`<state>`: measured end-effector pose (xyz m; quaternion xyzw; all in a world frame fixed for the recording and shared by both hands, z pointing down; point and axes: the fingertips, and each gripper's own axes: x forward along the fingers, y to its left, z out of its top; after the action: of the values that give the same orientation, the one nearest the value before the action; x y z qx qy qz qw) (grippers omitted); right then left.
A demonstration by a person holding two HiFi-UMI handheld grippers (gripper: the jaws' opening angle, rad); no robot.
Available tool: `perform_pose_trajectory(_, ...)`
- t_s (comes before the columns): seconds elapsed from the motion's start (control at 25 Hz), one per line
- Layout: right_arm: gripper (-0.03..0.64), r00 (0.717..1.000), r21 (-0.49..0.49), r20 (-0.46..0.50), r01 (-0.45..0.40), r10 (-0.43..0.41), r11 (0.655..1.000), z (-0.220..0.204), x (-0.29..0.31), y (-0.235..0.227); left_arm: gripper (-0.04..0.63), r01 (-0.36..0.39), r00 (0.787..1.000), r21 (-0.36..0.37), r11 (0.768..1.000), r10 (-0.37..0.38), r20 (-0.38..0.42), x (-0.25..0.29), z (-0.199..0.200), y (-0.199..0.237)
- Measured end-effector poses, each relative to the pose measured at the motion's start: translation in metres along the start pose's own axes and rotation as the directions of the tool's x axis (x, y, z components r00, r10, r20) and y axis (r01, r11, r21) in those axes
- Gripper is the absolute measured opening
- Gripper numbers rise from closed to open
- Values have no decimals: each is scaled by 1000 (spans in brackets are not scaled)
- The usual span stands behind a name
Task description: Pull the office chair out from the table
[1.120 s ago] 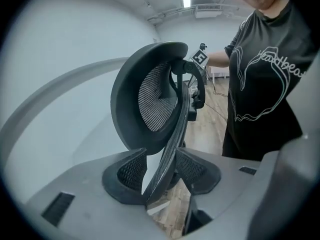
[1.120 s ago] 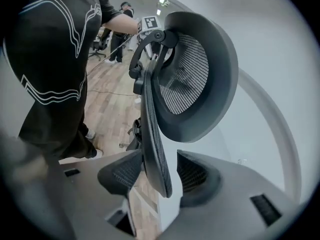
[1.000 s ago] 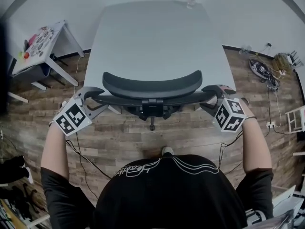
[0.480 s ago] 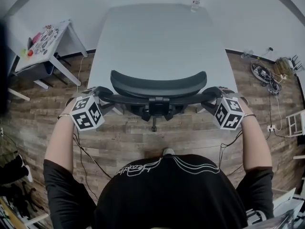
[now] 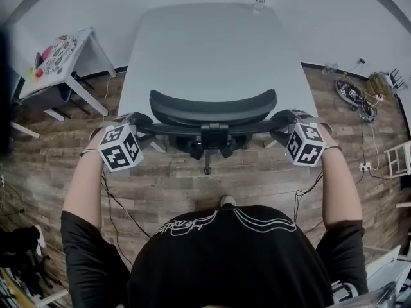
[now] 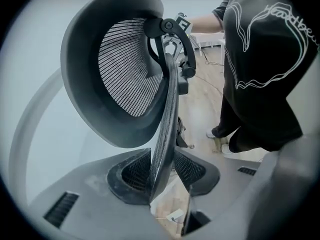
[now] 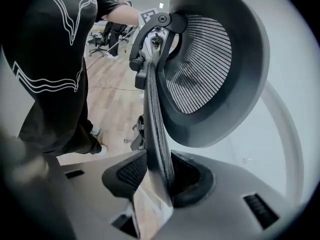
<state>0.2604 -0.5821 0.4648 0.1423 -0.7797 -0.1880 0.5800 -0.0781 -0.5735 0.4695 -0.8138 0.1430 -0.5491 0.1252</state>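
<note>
both sets of jaws are closing on the black mesh office chair [image 5: 212, 110] now, left gripper [image 5: 137, 124] and right gripper [image 5: 283, 122] each pinching one side edge. chair's tucked in against the pale grey tabletop [image 5: 205, 50].

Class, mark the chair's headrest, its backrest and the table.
headrest [image 5: 212, 106]: head view, middle of its curved pad.
backrest [image 5: 173, 129]: head view, top edge.
table [image 5: 205, 43]: head view, bare top.
</note>
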Motion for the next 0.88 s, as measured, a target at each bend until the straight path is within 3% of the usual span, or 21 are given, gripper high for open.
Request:
perform_pose_trajectory(0.32, 170, 1000, 6, -9, 17, -17, 1000, 1, -3, 7, 141, 10, 1000, -9, 1000, -10, -4, -4, 0, -9)
perform_pose_trajectory(0.88, 176, 997, 30, -23, 70, -69, 997, 28, -18, 76, 143, -21, 999, 8, 1000, 20, 29, -24, -22, -70)
